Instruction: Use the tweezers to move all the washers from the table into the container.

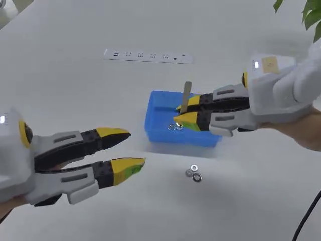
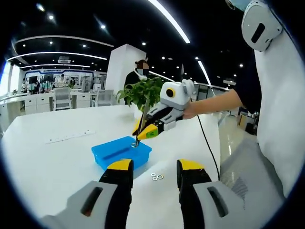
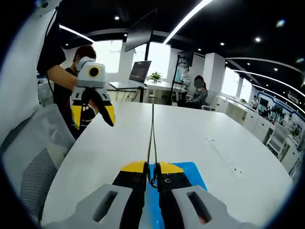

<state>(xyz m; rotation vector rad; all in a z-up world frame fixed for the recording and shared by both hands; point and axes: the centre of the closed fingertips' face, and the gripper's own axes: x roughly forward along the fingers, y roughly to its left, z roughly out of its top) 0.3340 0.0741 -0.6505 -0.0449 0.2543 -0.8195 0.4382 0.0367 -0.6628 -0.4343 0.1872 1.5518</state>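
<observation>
Now the right claw [image 1: 186, 111] is clamped narrow on the tweezers [image 1: 186, 94], gripping them partway along. They stand nearly upright. Their upper end sticks up above the claw and their lower end reaches down to the container [image 1: 160, 108]. The container is blue and shallow and sits mid-worktop [image 1: 75, 90]. A few washers [image 1: 175, 126] lie inside it near its near edge, close beside the claw's lower tip. Whether the tweezers' tips grip one cannot be told.

More washers [image 1: 193, 172] lie in a small cluster on the bare worktop, just near of the container and a little right of its middle. Nothing touches them.

The left claw [image 1: 128, 149] hovers at the near left with its jaws wide and nothing between them. It is well apart from the container and the loose cluster.

From the left claw's view, its own tips [image 2: 156, 166] frame the cluster [image 2: 157, 177], with the container [image 2: 121, 152] just beyond. The right claw [image 2: 145, 131] leans in from the right, and the tweezers [image 2: 141, 125] slant down to the container's far edge.

From the right claw's view, its tips [image 3: 152, 168] pinch the tweezers [image 3: 152, 138] over the blue container [image 3: 190, 174]. The left claw [image 3: 93, 118] hangs open at far left.

A white power strip [image 1: 148, 55] lies on the far side of the worktop. Plant [image 1: 313, 15] leaves show at the far right, and a dark cable [image 1: 306, 221] runs along the near right.
</observation>
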